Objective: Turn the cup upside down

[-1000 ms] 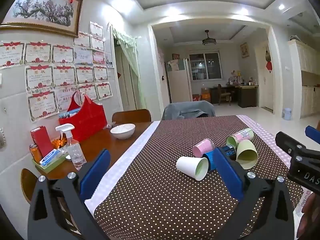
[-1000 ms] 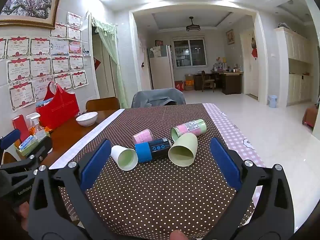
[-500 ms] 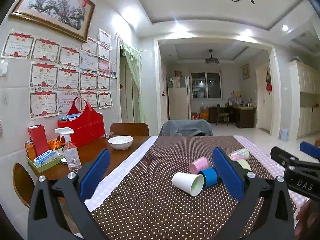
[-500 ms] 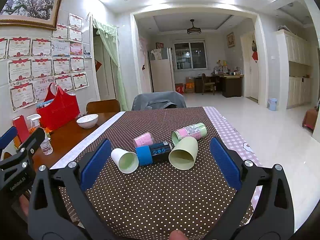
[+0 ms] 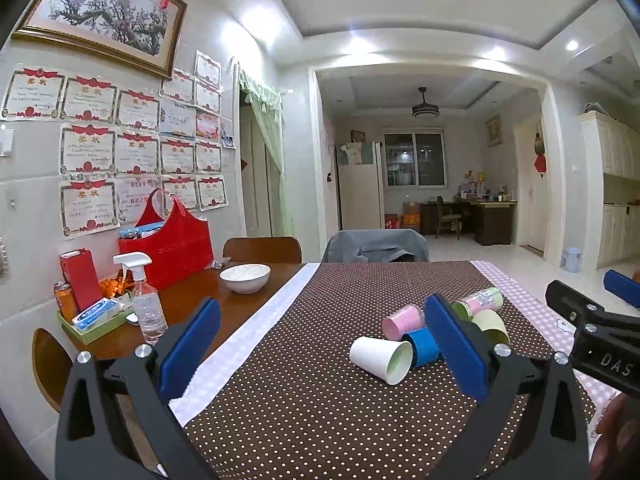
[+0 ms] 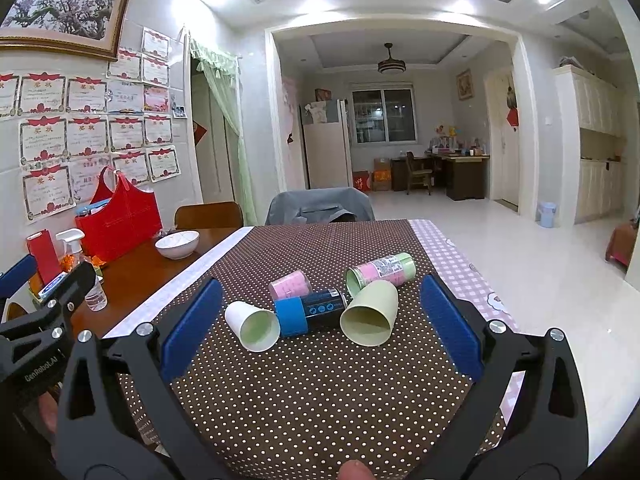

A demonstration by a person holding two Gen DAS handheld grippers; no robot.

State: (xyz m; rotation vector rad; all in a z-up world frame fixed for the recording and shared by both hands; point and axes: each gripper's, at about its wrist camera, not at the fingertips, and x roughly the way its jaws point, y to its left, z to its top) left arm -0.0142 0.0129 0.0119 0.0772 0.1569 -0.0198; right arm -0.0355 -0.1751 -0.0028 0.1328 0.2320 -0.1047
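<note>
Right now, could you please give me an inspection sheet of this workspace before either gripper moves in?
Surface: dotted brown tablecloth over a wooden table.
Job's things: white cup, pale green cup, pink cup, blue-black cup and labelled green cup, all on their sides.
Clutter: white bowl, spray bottle, red bag.
Grippers: left gripper and right gripper open, empty, short of the cups.
Cables: nothing seen.
Surroundings: certificates on wall, chairs behind.

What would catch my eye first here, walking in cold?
Probably the cluster of tipped-over cups on the dotted tablecloth: a white cup, a blue-and-black one and a pale green cup, all lying on their sides. Next, the open right gripper framing them, and the red bag by the certificate-covered wall.
</note>
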